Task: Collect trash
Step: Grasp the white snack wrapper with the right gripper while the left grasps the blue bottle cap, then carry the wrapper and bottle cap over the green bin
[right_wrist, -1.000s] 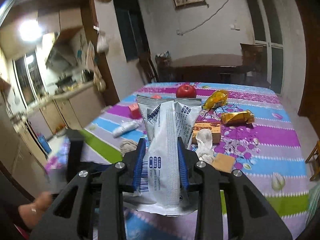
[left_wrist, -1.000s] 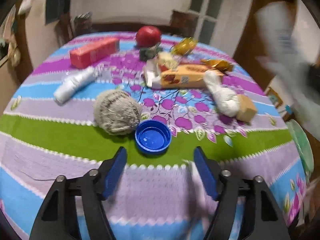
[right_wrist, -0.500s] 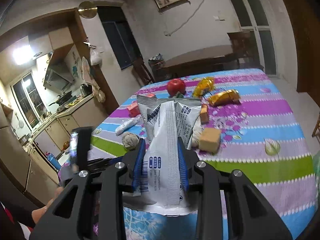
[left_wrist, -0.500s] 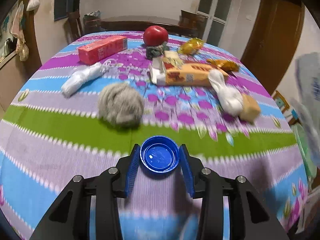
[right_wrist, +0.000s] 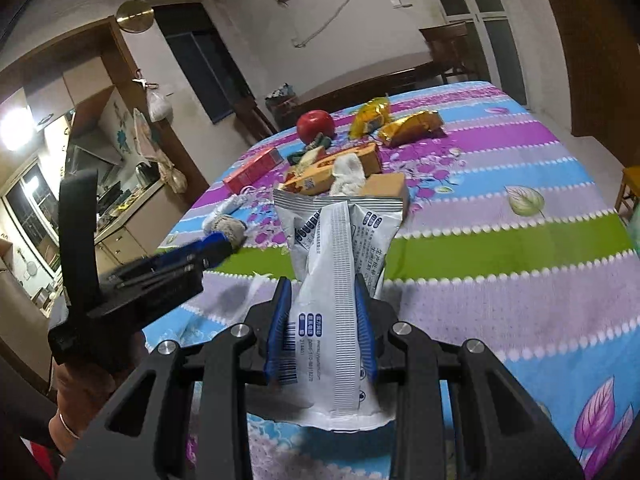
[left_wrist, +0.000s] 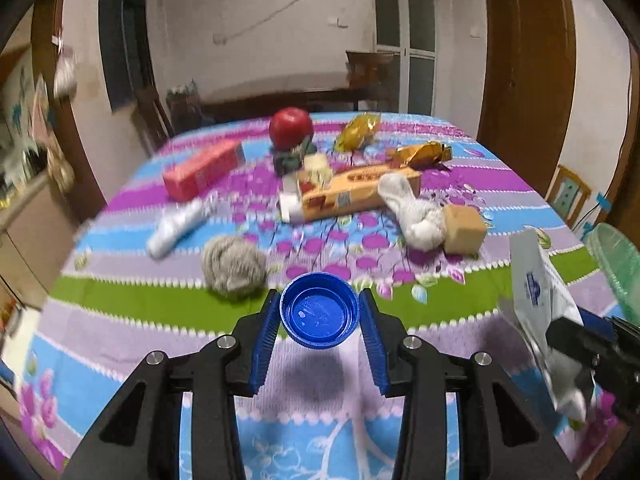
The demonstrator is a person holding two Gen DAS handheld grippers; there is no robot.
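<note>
Left wrist view shows the left gripper (left_wrist: 319,326) closest, its ribbed blue fingers (left_wrist: 264,344) pressed against both sides of a round blue plastic bottle cap (left_wrist: 319,315), hollow side facing the camera. The cap is lifted clear of the tabletop (left_wrist: 120,320) and throws a soft shadow on the striped floral cloth below; half a second ago it sat low between the fingers, and a second ago it lay on the cloth with the fingers spread wide around it.

At the right edge the right gripper (left_wrist: 588,344) pinches a flat silver-white foil wrapper (left_wrist: 536,292), and a green mesh basket rim (left_wrist: 618,264) shows just beyond. In the right wrist view the right gripper (right_wrist: 320,320) is clamped on that same crinkled wrapper (right_wrist: 340,280), printed with blue text and a barcode, standing upright between the fingers as it did in both earlier frames.

Just past the cap lies a fuzzy grey ball of yarn (left_wrist: 234,266). Farther on are a twisted white plastic bag (left_wrist: 178,228), a crumpled white sock (left_wrist: 416,216) touching a tan cardboard cube (left_wrist: 466,228), and a long orange carton (left_wrist: 352,196). Beyond these sit a pink-red rectangular box (left_wrist: 204,168), a glossy red apple (left_wrist: 291,125) and two shiny gold foil wrappers (left_wrist: 358,130) (left_wrist: 424,154) near the far edge.
</note>
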